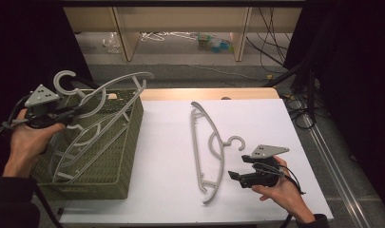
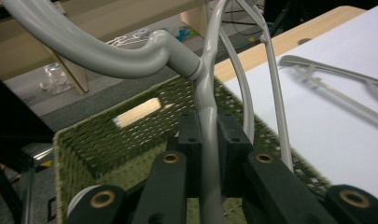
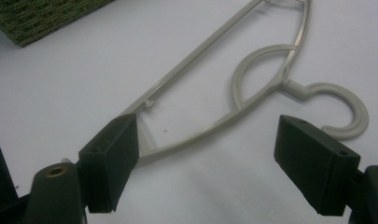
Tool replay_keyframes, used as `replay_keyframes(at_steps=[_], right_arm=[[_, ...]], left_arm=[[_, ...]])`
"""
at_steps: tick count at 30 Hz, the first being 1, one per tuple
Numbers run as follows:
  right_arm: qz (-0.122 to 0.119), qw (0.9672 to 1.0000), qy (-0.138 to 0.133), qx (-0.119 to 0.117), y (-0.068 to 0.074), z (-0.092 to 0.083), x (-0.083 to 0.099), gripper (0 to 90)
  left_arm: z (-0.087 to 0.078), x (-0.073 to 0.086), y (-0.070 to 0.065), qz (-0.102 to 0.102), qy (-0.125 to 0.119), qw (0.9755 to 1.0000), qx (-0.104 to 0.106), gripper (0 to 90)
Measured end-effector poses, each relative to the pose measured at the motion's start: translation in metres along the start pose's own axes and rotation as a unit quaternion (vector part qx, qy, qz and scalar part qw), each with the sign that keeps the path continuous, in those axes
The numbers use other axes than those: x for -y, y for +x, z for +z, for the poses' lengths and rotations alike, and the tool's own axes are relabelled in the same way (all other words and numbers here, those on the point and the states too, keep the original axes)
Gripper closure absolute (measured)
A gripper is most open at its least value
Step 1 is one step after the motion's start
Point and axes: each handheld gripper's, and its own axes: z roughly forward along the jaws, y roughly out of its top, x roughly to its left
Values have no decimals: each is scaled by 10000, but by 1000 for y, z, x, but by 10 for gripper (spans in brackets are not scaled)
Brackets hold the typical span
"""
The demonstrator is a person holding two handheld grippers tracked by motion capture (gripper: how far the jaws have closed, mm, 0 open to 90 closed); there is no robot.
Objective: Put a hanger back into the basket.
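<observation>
Right gripper (image 1: 236, 176): held low over the white table cover (image 1: 171, 156) at the near right, jaws standing wide apart with nothing between the pads. In the right gripper view its black pads (image 3: 111, 158) frame the flat grey plastic clothes hanger (image 3: 252, 88), which lies on the cover just beyond them; the hanger's lower arm runs up from behind the left pad, and the hook curls above the right pad. No contact between pads and this hanger is visible. In the high view the same hanger (image 1: 205, 147) lies lengthwise on the cover, hook toward the gripper, just to its left.

Left gripper (image 1: 69, 114): held at the far left, above the rim of the olive-green woven basket (image 1: 109, 161). Its jaws are clamped on a second grey plastic hanger (image 1: 102, 95), raised clear of the basket. In the left gripper view the pads (image 2: 190, 140) press on both sides of this hanger's (image 2: 207, 126) arm, just below the neck, with the hook bending away overhead.

Further hangers rest inside the basket. Beyond the table: pale wooden shelving legs (image 1: 126, 38) and dark cables (image 1: 275, 52) on the floor
</observation>
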Motion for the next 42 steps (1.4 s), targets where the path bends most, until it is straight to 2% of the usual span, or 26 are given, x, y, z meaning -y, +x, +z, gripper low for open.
replay_keyframes(at_steps=[1,3,6,10,19,23,26,27,35,38,42], right_arm=[[13,10000,0,4,0,0,0,230],[0,10000,3,6,0,0,0,230],[-60,10000,4,-17,0,1,0,230],[-11,10000,22,-37,1,1,0,231],[-49,10000,5,-14,0,1,0,233],[-30,10000,18,-28,1,1,0,235],[-11,10000,24,-32,1,1,0,235],[-29,10000,18,-37,0,1,0,235],[-46,10000,23,-26,0,2,0,235],[-36,10000,21,-17,0,3,1,235],[-44,10000,21,-16,0,3,1,235]], left_arm=[[3,5,6,-62,4,10000,-56,817],[4,8,9,-69,-8,10000,-71,817],[8,16,18,-69,105,9996,-245,817],[12,22,26,28,157,9993,-344,817],[15,31,37,111,255,9986,-455,817],[19,36,42,191,408,9973,-581,817],[21,39,43,175,444,9972,-569,816],[22,42,45,197,501,9973,-495,817],[21,50,46,66,444,9984,-355,817],[20,56,47,88,528,9981,-292,816],[22,63,47,14,553,9982,-230,817]])
